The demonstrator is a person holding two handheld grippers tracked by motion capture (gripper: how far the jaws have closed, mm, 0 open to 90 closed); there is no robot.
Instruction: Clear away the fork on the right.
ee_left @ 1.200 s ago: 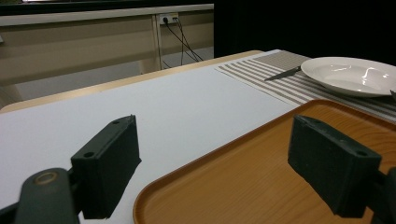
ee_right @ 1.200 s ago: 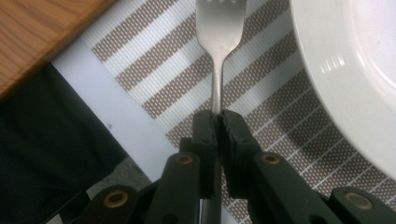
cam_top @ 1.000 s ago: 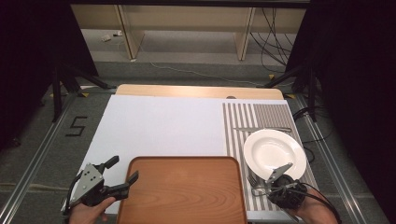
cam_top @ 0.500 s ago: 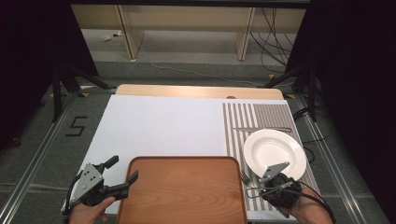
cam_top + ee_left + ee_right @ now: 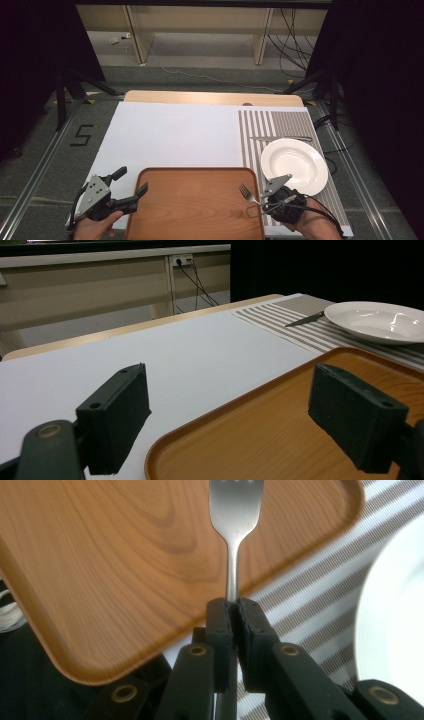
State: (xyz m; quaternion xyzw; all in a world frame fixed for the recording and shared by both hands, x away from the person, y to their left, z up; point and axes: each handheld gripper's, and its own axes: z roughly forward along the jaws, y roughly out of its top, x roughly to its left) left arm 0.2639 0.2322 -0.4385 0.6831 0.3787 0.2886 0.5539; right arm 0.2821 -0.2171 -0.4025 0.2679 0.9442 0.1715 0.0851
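Observation:
A silver fork (image 5: pixel 234 510) sticks out of my right gripper (image 5: pixel 233 611), whose jaws are shut on its handle. In the high view the fork (image 5: pixel 246 193) hangs over the right edge of the wooden tray (image 5: pixel 195 210), tines pointing left, with the right gripper (image 5: pixel 264 202) at the tray's right rim. My left gripper (image 5: pixel 131 187) stands open at the tray's left front corner, one jaw over the white table, the other over the tray (image 5: pixel 280 425). A white plate (image 5: pixel 294 165) lies on the striped placemat (image 5: pixel 265 127), just beyond the right gripper.
A knife (image 5: pixel 282 138) lies on the placemat behind the plate, its tip showing as the knife (image 5: pixel 305 319) in the left gripper view. The white board (image 5: pixel 170 135) stretches beyond the tray. Cables and shelving stand past the table's far edge.
My right gripper has carried the fork leftward and up, from the placemat beside the plate to over the tray's right edge. The left gripper has stayed put.

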